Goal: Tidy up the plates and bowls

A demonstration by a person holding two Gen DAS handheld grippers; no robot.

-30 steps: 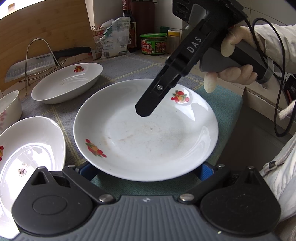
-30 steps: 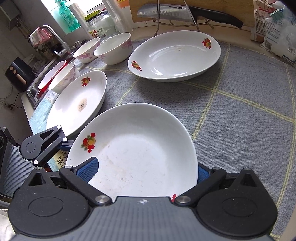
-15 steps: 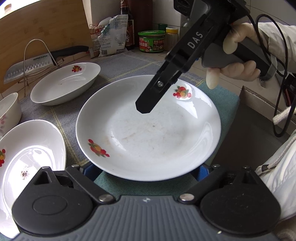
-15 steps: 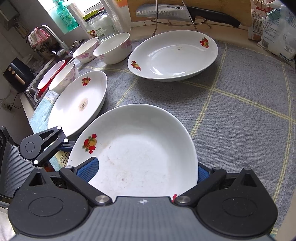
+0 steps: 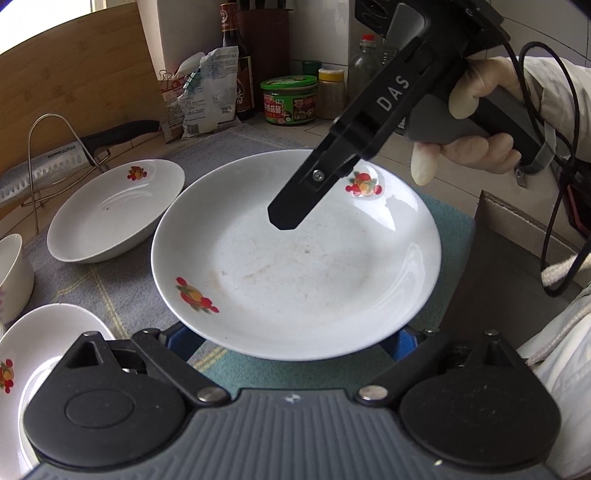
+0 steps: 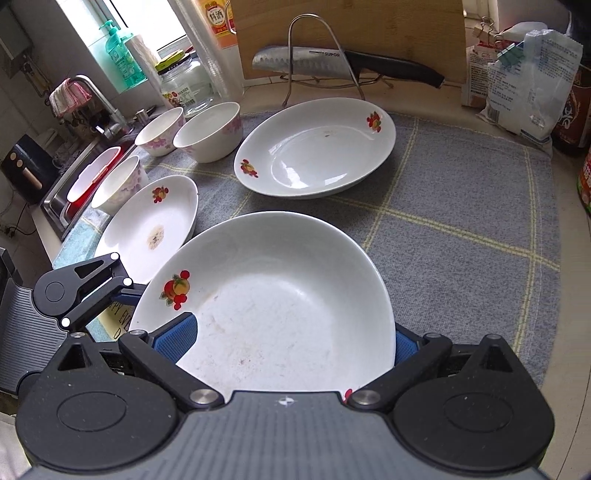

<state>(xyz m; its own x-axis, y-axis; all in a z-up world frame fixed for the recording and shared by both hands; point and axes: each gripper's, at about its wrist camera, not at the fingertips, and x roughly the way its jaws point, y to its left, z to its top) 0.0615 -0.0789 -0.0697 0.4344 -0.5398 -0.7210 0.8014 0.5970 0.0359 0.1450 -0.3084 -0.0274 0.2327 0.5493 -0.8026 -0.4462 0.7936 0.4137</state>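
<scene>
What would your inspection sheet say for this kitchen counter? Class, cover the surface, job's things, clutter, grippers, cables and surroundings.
Surface: grey checked mat on the counter.
Job's things: plate between both grippers; far plate and stained plate on the mat; three bowls near the sink.
Clutter: knife on a rack, board, packets, jar, bottles.
Grippers: left gripper fingers spread under the plate's near rim; right gripper pads spread either side of the plate, contact unclear.
Cables: black cable loops off the right handle.
Surroundings: sink, tap, soap bottle.
</scene>
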